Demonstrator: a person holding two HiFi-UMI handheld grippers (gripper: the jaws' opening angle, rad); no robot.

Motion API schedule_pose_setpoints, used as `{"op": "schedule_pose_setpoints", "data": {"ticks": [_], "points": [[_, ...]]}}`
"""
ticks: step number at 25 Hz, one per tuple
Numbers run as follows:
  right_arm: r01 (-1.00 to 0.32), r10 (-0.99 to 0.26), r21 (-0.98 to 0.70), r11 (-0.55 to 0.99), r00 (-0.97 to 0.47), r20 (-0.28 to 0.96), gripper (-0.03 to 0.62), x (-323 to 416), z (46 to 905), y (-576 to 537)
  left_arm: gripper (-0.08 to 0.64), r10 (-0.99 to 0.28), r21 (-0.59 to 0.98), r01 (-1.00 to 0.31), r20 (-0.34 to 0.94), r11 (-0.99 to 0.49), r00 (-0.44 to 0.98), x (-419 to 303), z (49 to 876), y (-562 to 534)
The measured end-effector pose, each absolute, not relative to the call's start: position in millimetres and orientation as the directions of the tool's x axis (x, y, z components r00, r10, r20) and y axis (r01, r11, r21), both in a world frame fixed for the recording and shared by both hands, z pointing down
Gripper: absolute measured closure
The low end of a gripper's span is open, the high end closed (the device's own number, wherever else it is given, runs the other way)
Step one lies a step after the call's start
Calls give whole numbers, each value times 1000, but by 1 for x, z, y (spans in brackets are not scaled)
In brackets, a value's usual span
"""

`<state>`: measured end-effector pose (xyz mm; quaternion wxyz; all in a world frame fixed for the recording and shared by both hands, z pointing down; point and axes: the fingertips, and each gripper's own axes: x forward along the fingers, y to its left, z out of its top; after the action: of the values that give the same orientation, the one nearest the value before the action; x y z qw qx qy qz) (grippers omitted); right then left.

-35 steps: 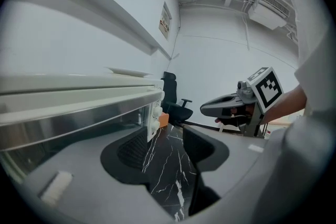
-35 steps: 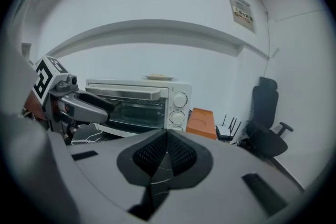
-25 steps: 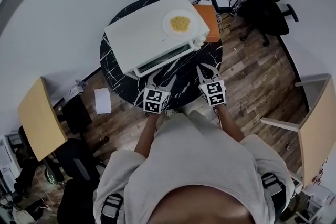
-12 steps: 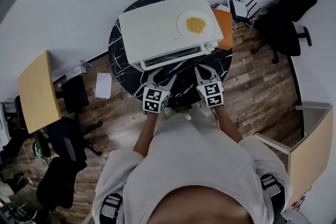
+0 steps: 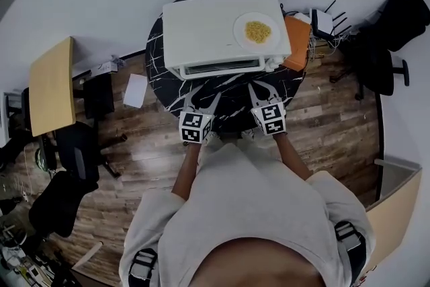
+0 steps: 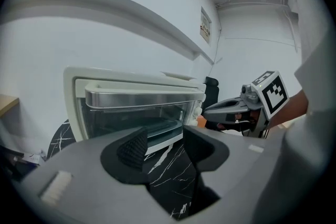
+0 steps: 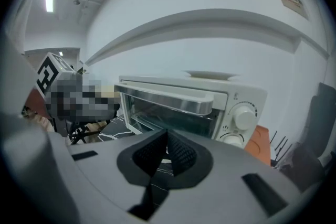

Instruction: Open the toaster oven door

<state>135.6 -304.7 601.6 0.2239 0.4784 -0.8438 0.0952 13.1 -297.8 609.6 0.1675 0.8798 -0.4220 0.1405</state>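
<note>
A white toaster oven (image 5: 218, 33) stands on a round black marble table (image 5: 232, 101), its glass door shut. A plate of yellow food (image 5: 257, 30) rests on its top. In the left gripper view the oven (image 6: 136, 107) faces me with its metal handle (image 6: 142, 96) across the top of the door. My left gripper (image 5: 203, 97) hovers over the table before the door, jaws open (image 6: 163, 147) and empty. My right gripper (image 5: 262, 89) hangs in front of the oven's knob side (image 7: 244, 118), with its pads pressed together (image 7: 167, 152) on nothing.
An orange object (image 5: 297, 44) lies beside the oven on the right. A white router (image 5: 322, 22) and black office chairs (image 5: 393, 30) stand further right. A wooden desk (image 5: 50, 84) and a white sheet (image 5: 136, 91) on the floor are to the left. A wall is behind.
The head view has swung so that the oven now sits square in front of me. Both grippers hold about the same place before the door.
</note>
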Motion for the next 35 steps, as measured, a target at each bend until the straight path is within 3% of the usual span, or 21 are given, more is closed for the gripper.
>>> {"op": "schedule_pose_setpoints", "data": {"ticks": [14, 20, 27, 35], "points": [[-796, -724, 55, 602, -516, 458, 578, 134, 601, -307, 341, -762, 187, -844, 364, -503, 535, 7, 599, -296], [-781, -711, 56, 622, -534, 458, 580, 137, 601, -308, 342, -794, 363, -831, 294, -421, 532, 3, 593, -298], [-773, -705, 57, 632, -543, 456, 578, 141, 602, -310, 342, -830, 604, -727, 186, -326, 526, -2, 587, -302], [-772, -705, 59, 633, -544, 454, 578, 146, 601, -312, 341, -877, 865, -437, -9, -248, 480, -9, 577, -311]]}}
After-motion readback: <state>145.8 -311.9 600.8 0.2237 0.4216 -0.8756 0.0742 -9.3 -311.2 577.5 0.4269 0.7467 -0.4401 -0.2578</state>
